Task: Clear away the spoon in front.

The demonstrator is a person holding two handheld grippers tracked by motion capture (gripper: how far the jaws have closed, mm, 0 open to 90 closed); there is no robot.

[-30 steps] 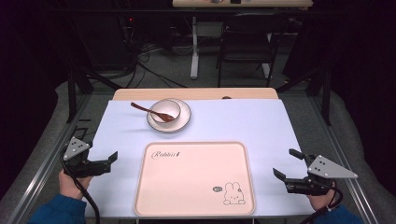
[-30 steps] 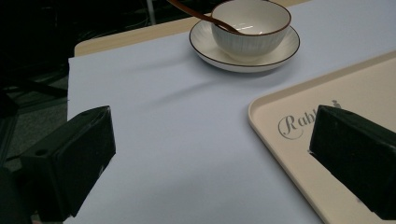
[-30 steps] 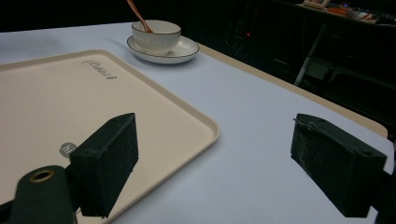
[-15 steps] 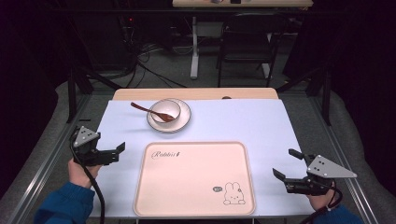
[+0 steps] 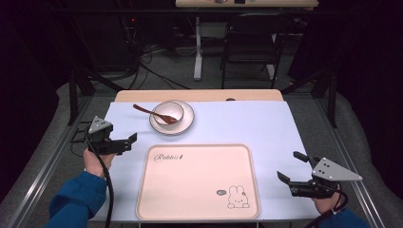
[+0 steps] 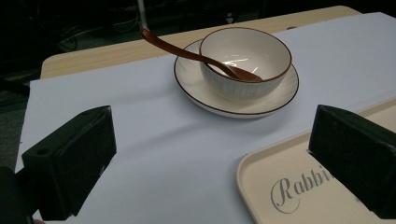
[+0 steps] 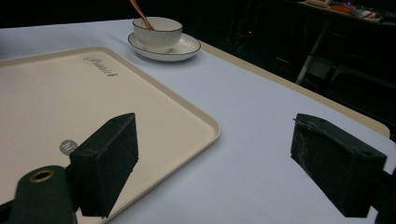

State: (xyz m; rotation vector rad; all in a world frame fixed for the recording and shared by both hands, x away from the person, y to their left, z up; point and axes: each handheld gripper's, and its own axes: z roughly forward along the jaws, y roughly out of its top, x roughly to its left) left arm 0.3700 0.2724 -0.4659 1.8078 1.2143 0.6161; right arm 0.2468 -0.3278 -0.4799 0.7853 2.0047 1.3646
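Holding the left gripper (image 5: 124, 143) above the pale blue table cover, you have its jaws spread wide with nothing between them; they point toward the bowl (image 5: 167, 112), which stands ahead of them and apart from them, just beyond the far left corner of the tray (image 5: 157, 199). The bowl sits on a saucer (image 5: 187, 121), and a brown spoon (image 5: 151, 113) rests in it with its handle leaning out over the rim. In the left gripper view, the bowl (image 6: 245, 61) lies between the lines of the two jaws but well ahead of their tips. Your right gripper (image 5: 292, 168) hovers just beside the tray's right edge, jaws wide apart and empty, well away from the bowl (image 7: 157, 31).
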